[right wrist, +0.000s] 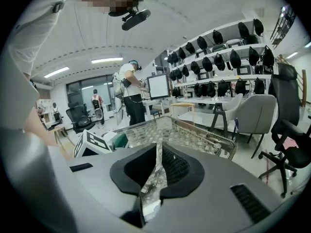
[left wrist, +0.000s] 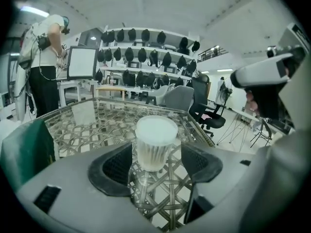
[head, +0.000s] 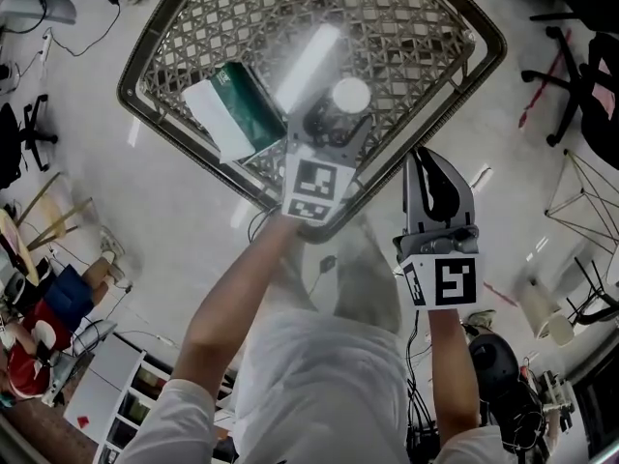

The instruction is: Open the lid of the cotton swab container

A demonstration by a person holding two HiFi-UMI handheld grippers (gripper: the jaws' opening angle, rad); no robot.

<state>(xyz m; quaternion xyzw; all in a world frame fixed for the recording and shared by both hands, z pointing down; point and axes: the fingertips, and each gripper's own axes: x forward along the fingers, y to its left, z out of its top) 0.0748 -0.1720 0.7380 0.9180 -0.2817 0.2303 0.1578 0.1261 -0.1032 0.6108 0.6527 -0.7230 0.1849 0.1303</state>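
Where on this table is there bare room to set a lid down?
The table is bare from the cotton swab container to its right corner, and across the far side. Crowded near corner: left gripper, container, green box.

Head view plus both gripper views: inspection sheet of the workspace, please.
Surface: glass-topped woven table.
Job's things: cotton swab container upright, white lid on.
Clutter: green-and-white box lying on the table.
Grippers: left gripper open, jaws either side of the container, pads clear of it; right gripper shut, empty, held beside the table.
Cables: black cables hang by the person's waist.
Surroundings: office chairs, shelves, standing person.
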